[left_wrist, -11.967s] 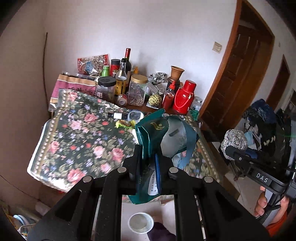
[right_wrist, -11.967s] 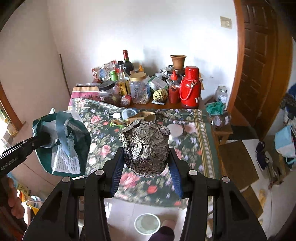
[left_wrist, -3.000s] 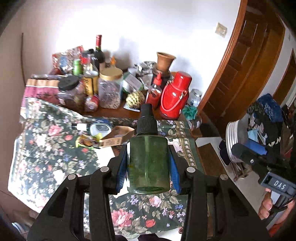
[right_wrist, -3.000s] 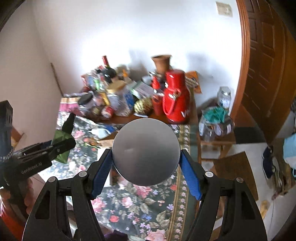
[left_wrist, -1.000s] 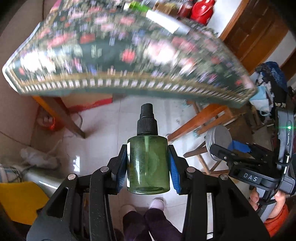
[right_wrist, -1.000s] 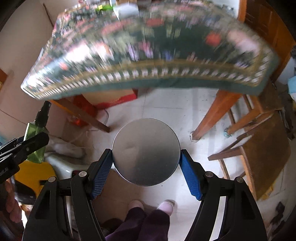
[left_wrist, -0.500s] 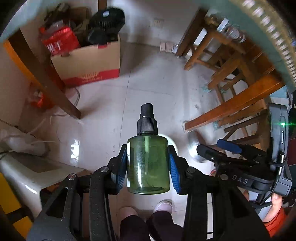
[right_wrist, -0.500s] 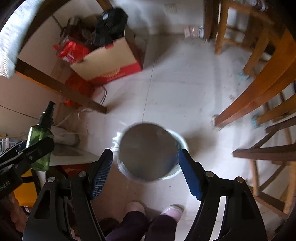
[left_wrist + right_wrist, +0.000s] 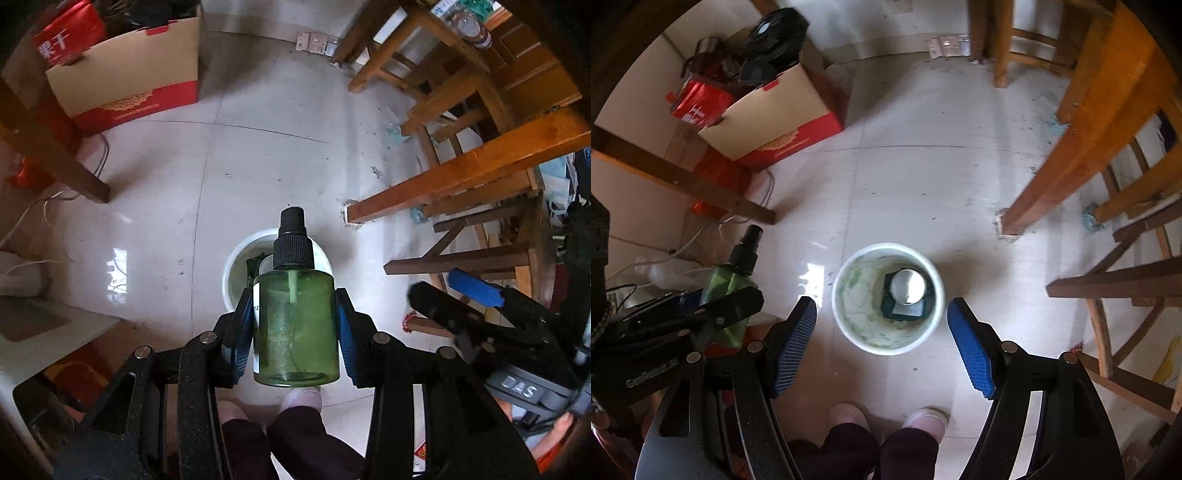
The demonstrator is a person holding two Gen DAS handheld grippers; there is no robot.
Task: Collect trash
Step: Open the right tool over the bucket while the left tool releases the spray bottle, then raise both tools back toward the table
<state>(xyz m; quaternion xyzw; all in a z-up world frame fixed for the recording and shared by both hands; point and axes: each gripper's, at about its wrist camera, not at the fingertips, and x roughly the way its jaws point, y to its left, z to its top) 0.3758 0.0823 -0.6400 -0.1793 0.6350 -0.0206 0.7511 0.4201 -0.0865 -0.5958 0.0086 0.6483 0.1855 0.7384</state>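
Since a second ago both grippers have been lowered from tabletop height to just above the floor, and the round metal lid that was clamped in the right gripper (image 9: pixel 881 341) has been let go; it now lies inside the bin (image 9: pixel 886 298), on top of a dark green packet. The bottle (image 9: pixel 295 319), green with a black spray cap, is gripped by its sides between the blue pads of the left gripper (image 9: pixel 295 332), cap pointing away from the camera. In the left view it hangs over the near rim of the bin (image 9: pixel 236 258), which stands on the floor (image 9: pixel 258 155) just ahead of the person's shoes (image 9: pixel 886 415). The right jaws stand wide open and empty, one on each side of the bin.

A miss is the main risk. The bottle appears to sit over the near rim rather than the middle of the opening, so if it is released here it could strike the rim and roll across the tiles, perhaps under the chair legs (image 9: pixel 461 258). The bin is narrow and light-looking, and it could be tipped by a hard drop against its wall. The two grippers are close together, so a sideways shift of the left one could bring it against the right. The lid already inside takes up room and could deflect the bottle.
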